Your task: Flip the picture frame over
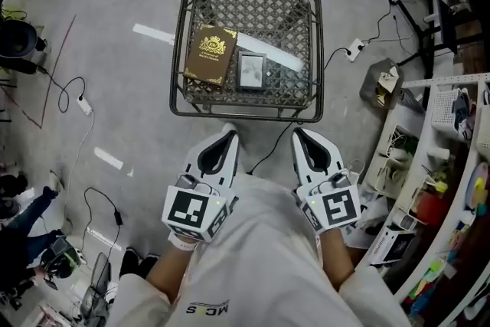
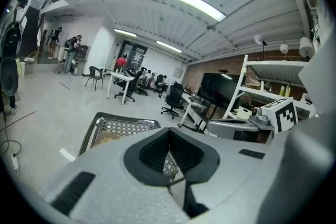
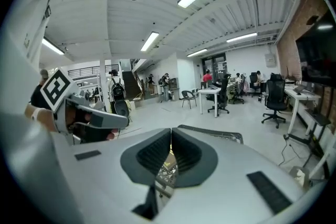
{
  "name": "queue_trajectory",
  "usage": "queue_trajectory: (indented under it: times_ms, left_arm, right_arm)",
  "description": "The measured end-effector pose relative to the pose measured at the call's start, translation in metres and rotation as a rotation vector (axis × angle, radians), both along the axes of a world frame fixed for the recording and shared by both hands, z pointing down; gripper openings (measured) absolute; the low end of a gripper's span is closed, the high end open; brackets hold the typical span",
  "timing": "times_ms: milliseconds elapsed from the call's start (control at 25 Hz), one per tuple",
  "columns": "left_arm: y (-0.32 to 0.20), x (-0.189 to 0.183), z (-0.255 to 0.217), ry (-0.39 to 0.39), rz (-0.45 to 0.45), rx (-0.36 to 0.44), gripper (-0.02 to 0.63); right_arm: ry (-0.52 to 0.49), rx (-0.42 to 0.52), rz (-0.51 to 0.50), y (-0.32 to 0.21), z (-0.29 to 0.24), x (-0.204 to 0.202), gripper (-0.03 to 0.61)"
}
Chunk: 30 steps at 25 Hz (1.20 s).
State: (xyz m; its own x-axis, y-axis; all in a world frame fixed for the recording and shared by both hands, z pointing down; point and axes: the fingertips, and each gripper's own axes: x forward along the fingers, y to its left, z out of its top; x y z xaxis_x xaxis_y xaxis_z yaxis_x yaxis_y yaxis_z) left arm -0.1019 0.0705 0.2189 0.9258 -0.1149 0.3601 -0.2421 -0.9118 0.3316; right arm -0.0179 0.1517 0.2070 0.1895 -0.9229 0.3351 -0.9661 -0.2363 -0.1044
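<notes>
A small grey picture frame [image 1: 252, 71] lies flat on the dark wire-mesh table [image 1: 184, 42], picture side up. A brown book with a gold crest [image 1: 210, 53] lies to its left, and a white strip [image 1: 269, 53] runs behind it. My left gripper [image 1: 227, 131] and right gripper [image 1: 298, 134] are held side by side near the table's front edge, both shut and holding nothing. The mesh table [image 2: 100, 126] shows past the closed jaws in the left gripper view. In the right gripper view the table's rim [image 3: 220, 134] appears beyond my shut right gripper [image 3: 170, 157].
Grey floor surrounds the table, with cables and a power strip [image 1: 84, 105] at left and another plug [image 1: 354, 50] at right. Cluttered white shelves [image 1: 444, 165] stand to the right. Office chairs and desks fill the far room.
</notes>
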Motion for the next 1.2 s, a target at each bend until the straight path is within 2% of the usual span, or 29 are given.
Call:
queue_trajectory:
  times_ms: [160,360,840,1200]
  left_arm:
    - [-0.026,0.017,0.000,-0.015,0.015,0.026,0.025]
    - [-0.045,0.026,0.010,-0.038,-0.049,-0.011,0.025]
    - [-0.055,0.074,0.022,-0.088,-0.162,0.003,0.025]
    - [-0.054,0.078,0.071,-0.156,-0.262,-0.034,0.025]
  right_arm:
    - [-0.011,0.003,-0.015,-0.031,0.001,0.015,0.018]
    - [-0.010,-0.011,-0.080,-0.058,0.009,0.027,0.018]
    - [0.014,-0.035,-0.297,-0.090,0.030,0.075,0.020]
    - [-0.023,-0.113,-0.474,-0.101,0.084,0.074,0.020]
